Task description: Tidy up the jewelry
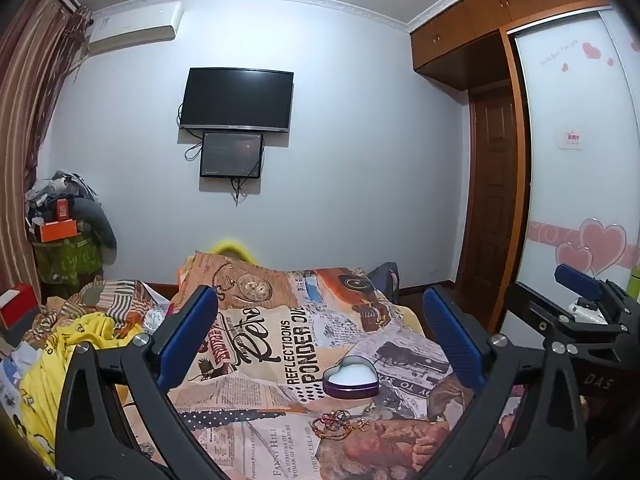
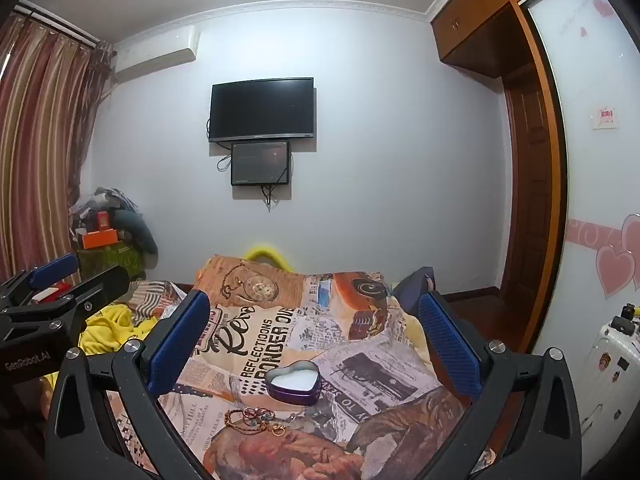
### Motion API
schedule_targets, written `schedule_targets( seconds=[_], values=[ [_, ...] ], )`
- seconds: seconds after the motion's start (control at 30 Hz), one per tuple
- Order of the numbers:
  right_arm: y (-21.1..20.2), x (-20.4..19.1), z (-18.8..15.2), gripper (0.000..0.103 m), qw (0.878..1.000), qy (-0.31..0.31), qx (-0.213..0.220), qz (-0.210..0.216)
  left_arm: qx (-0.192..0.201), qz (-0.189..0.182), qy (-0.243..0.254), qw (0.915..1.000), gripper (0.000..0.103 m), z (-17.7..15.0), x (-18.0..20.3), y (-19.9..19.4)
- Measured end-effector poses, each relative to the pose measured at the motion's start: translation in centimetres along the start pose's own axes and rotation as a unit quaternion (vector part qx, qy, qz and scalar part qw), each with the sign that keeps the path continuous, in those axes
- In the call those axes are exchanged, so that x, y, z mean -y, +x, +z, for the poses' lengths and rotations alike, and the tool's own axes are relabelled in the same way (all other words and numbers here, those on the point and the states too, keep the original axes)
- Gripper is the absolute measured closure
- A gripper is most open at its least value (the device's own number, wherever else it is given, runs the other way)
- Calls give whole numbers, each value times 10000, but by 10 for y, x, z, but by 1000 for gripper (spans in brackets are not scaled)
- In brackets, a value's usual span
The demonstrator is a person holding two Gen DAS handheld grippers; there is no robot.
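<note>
A purple heart-shaped tin (image 1: pixel 351 377) with a white inside sits open on the printed bedspread; it also shows in the right wrist view (image 2: pixel 294 382). A small pile of jewelry (image 1: pixel 335 424), gold chain and rings, lies just in front of it, also seen in the right wrist view (image 2: pixel 252 422). My left gripper (image 1: pixel 320 332) is open and empty, held above the bed behind the tin. My right gripper (image 2: pixel 314 332) is open and empty too, beside the left one. Each gripper shows at the edge of the other's view: the right (image 1: pixel 580 292), the left (image 2: pixel 60 276).
The bed is covered by a newspaper-print spread (image 1: pixel 280 340) with yellow clothes (image 1: pixel 80 336) at the left. A wardrobe (image 1: pixel 580 140) stands at the right, a white suitcase (image 2: pixel 608 368) beside it. A TV (image 1: pixel 237 100) hangs on the far wall.
</note>
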State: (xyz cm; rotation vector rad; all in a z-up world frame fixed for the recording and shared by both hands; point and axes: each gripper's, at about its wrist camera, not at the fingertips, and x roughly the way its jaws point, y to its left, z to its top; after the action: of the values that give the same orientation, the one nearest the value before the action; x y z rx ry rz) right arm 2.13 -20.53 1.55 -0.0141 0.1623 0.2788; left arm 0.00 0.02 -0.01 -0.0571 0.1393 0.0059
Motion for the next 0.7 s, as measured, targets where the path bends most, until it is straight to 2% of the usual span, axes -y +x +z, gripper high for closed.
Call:
schedule_targets(
  seconds=[0.33,0.4,0.7],
  values=[
    [0,-1,-1,0,10000,28,-4,17,-62,46,14,10000,0,-8,10,9],
    [-1,-1,-1,0,10000,18,-9,13,-75,37,-90,9999,0,-7,-1,10],
    [1,-2,-3,0,10000,33,-41,15,-87,40,-124,9999,0,-12,-2,10]
  ],
)
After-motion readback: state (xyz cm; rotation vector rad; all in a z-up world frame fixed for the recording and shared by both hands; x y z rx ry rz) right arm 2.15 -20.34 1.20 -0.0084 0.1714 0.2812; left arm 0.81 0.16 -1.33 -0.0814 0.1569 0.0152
